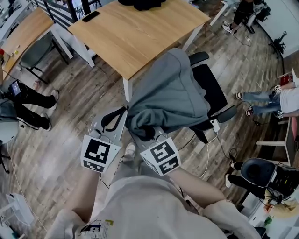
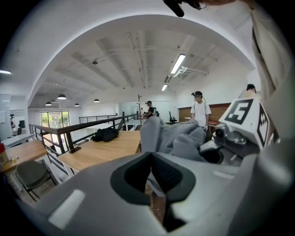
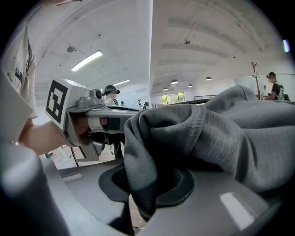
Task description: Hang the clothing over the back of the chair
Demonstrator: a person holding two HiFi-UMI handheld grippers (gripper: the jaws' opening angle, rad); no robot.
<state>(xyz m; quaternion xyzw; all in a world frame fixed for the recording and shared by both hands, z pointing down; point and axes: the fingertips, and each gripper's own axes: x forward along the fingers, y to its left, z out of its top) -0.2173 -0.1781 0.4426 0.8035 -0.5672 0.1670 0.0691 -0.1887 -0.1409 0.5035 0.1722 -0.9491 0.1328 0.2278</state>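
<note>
A grey garment (image 1: 173,93) lies draped over the back of a black office chair (image 1: 212,88) and hangs down toward me. My right gripper (image 1: 148,134) is shut on its lower hem; in the right gripper view the cloth (image 3: 221,138) is bunched between the pads (image 3: 184,186). My left gripper (image 1: 113,119) hangs just left of the hem, open, with nothing in it. In the left gripper view only floor shows in the gap between its pads (image 2: 133,175), and the garment (image 2: 175,136) rises just beyond them, with the right gripper (image 2: 235,133) beside it.
A wooden table (image 1: 140,32) stands right behind the chair, with a dark bundle (image 1: 145,3) and a phone (image 1: 90,16) on it. A second table (image 1: 23,32) and chair (image 1: 35,53) are far left. People stand at left (image 1: 32,100) and right (image 1: 280,98). A white cable (image 1: 205,158) trails on the floor.
</note>
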